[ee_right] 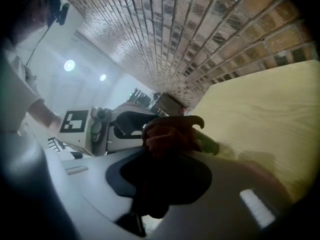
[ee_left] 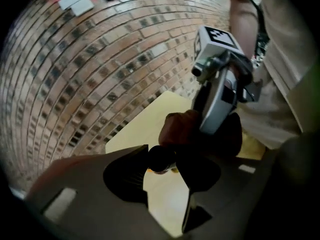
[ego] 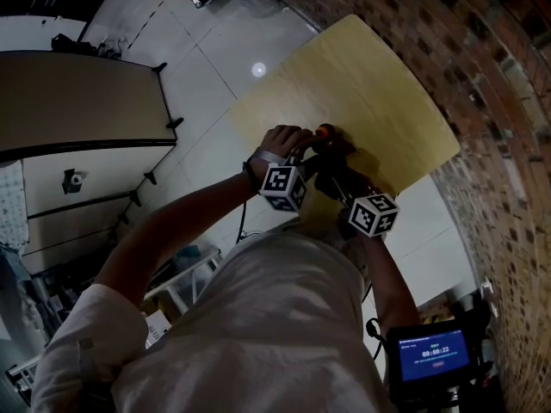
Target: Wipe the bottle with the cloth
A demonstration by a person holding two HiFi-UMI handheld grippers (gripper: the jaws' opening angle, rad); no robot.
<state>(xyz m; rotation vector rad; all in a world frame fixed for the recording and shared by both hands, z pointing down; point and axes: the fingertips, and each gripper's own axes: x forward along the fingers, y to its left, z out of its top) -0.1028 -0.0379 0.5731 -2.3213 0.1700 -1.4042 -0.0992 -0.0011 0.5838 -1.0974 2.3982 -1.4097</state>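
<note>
Left gripper (ee_left: 162, 159), right gripper (ee_right: 170, 154), both clamped

Pale yellow wood-grain table (ego: 379, 101); red-brown brick wall (ego: 491, 76) with pale mortar lines; a dark reddish-brown cloth (ee_right: 167, 134) and a green bottle (ee_right: 209, 145); white marker cubes (ego: 284, 188) patterned with black squares; white floor tiles (ego: 215, 67) with grey joints
</note>
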